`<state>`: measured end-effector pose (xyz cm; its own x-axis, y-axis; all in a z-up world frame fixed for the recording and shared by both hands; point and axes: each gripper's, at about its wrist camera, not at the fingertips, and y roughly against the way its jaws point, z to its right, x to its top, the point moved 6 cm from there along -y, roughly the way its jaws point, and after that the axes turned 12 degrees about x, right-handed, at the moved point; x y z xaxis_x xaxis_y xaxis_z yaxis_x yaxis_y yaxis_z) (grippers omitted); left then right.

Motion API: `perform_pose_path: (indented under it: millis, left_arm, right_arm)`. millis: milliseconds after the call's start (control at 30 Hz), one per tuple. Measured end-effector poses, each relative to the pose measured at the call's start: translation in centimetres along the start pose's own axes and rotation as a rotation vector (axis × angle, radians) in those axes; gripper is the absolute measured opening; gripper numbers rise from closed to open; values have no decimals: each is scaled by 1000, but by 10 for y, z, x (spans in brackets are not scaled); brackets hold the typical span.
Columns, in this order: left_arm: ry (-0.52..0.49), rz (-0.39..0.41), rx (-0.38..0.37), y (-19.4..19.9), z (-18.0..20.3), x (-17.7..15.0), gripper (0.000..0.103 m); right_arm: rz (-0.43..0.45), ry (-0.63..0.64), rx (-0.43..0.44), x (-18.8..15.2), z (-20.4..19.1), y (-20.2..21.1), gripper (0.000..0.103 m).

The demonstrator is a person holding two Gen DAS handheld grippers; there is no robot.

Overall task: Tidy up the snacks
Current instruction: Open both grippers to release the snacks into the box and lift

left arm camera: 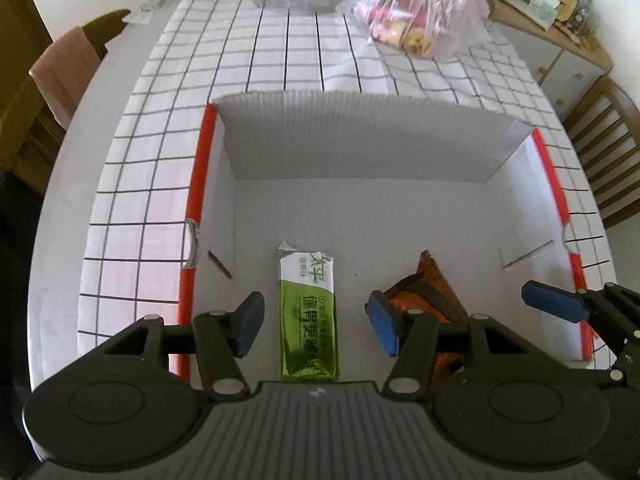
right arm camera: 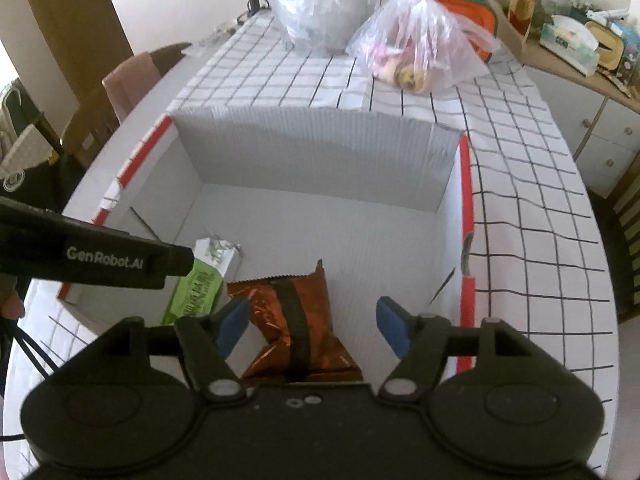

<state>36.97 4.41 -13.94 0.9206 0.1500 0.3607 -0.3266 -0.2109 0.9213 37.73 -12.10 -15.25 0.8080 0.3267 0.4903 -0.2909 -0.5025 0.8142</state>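
A: Start big. What carries everything?

B: The counter (left arm camera: 120, 208), under a white cloth with a black grid. On it sits one white cardboard box (left arm camera: 360, 136) with red edges, open on top. Beyond it are two clear plastic bags: one (right arm camera: 420, 44) with pink-wrapped snacks, another (right arm camera: 316, 12) whose contents I cannot make out.

A: And inside the box?

B: Two snacks on its floor, side by side and just apart: one green packet (left arm camera: 310, 316), long and flat, and one orange foil packet (right arm camera: 292, 320), puffier and crinkled.

A: How would they handle?

B: Both look light. I'd judge the foil slippery and easy to crush, so a gentle pinch across the middle or on a sealed end seems wise. The green one looks stiffer; across its narrow width would suit.

A: The tools?

B: The left hand-held gripper (left arm camera: 314, 322) is spread with the green packet lying below the gap, pads clear of it. The right hand-held gripper (right arm camera: 314, 326) is spread wide above the orange packet, gripping nothing.
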Motion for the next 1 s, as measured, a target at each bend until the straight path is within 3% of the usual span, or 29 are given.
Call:
perform_pose_path:
  millis: [433, 567, 833, 1000]
  left_arm:
    - [14, 120, -38, 68, -21, -24, 58]
    - [14, 163, -55, 89, -27, -36, 64]
    - [9, 217, -72, 120, -36, -62, 64]
    - [10, 251, -88, 138, -44, -82, 70]
  right_arm:
    - [123, 4, -5, -8, -34, 66, 83]
    - [155, 5, -1, -14, -44, 83, 85]
    - [207, 6, 9, -33, -63, 112, 88]
    - [224, 13, 10, -49, -74, 127, 89]
